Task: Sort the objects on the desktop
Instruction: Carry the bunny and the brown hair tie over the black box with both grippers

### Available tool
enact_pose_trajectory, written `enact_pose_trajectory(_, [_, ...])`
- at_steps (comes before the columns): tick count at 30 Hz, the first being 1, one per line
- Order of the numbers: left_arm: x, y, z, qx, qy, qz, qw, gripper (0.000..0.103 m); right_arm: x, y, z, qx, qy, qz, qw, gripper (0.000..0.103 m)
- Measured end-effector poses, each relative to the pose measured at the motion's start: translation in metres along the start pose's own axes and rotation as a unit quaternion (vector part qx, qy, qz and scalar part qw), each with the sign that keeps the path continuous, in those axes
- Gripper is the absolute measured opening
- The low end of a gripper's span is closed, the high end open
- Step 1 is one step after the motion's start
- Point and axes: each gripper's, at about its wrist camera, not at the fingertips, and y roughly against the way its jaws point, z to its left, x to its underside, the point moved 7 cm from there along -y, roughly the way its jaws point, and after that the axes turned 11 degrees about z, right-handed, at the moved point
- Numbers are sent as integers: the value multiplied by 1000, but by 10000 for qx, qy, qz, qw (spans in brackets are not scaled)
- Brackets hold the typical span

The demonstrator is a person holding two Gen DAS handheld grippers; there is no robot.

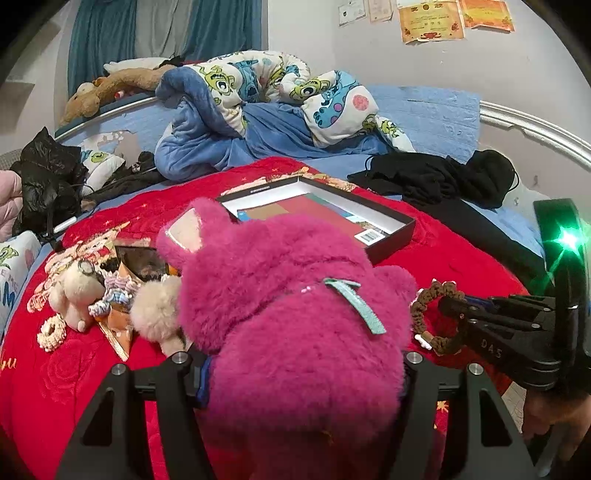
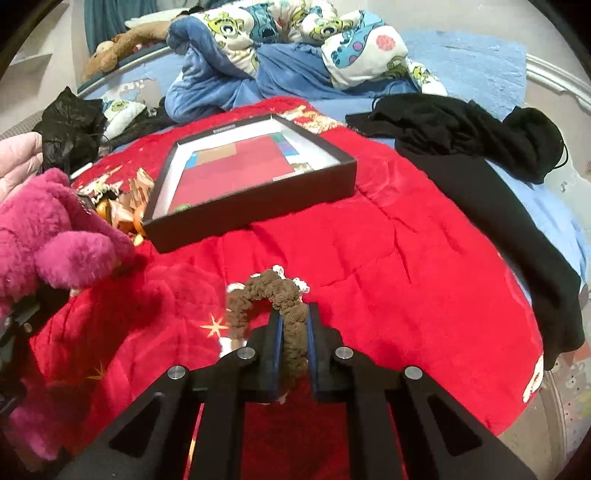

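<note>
The brown crocheted scrunchie (image 2: 275,295) lies on the red blanket (image 2: 388,266), pinched between the clenched pads of the right tool (image 2: 294,345). The left tool (image 1: 295,373) grips the magenta plush bear (image 1: 291,314) held above the blanket. Beyond them, a shallow black box (image 2: 258,199) holds a red card and coloured papers. The blanket covers a blue-sheeted bed (image 2: 465,66) with black clothes (image 2: 461,136) and a cartoon quilt (image 1: 258,81).

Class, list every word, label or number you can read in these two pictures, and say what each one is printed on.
"DAS": on the right gripper, seen from the left wrist.
Strip on the black box rim: too blurred to read.
Barcode label inside the box: too small.
Wall certificates: too small.
Pillow lettering: cut off, unreadable.
</note>
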Motion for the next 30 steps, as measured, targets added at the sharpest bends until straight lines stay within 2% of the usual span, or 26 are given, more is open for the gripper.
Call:
enact_pose_trajectory(10, [-31,35,-11,160,-1,-422,9990,68,-19,39,22,-147,158,-591,9980,11])
enact_pose_trajectory(18, [-54,47,-10,268,95,-468,9985,68,-39,73,36,-37,331,-1093,9934,11])
enact_pose_trajectory(25, [-88,40,-9,171,121,-399,9990,68,-62,86,41,-241,378,-1241,9912,11])
enact_pose_trajectory(30, [-125,29,-5,220,219,-358,9989,68,-95,81,34,-403,233,-1203,9917,11])
